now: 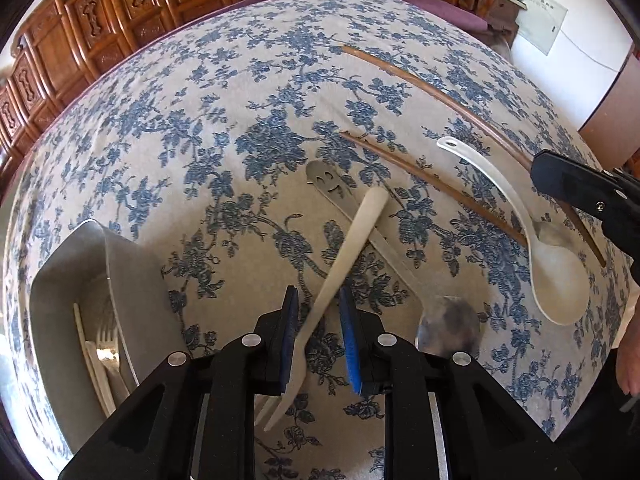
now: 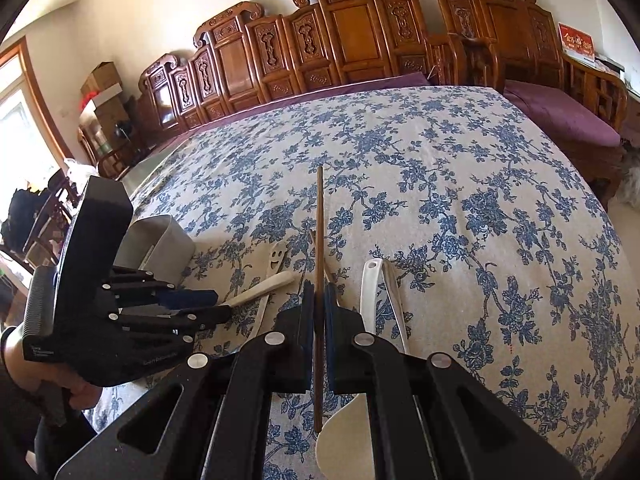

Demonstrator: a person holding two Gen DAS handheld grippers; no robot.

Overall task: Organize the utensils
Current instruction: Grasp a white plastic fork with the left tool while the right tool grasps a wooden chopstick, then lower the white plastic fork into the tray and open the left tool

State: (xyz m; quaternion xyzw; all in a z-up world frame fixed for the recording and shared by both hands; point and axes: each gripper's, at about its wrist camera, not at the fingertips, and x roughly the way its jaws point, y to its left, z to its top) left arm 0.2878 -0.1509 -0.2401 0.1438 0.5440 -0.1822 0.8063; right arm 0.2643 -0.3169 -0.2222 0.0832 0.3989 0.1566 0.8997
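Note:
In the left wrist view my left gripper (image 1: 318, 312) points down at the flowered tablecloth, jaws a little apart. A white plastic fork (image 1: 352, 240) runs slantwise between them. Its lower part touches the left pad and cloth shows beside the right pad. The fork's handle lies across a metal spoon (image 1: 448, 324) with a smiley handle. My right gripper (image 2: 319, 300) is shut on a brown chopstick (image 2: 320, 208) and also appears at the right edge of the left wrist view (image 1: 540, 166). A second chopstick (image 1: 432, 184) and a white spoon (image 1: 552, 264) lie between the two grippers.
A grey tray (image 1: 132, 264) at the left holds white and metal forks (image 1: 106, 348). Carved wooden benches (image 2: 348, 40) with a purple cushion (image 2: 560, 112) line the table's far side. A person's hand (image 2: 48, 380) holds the left gripper's handle.

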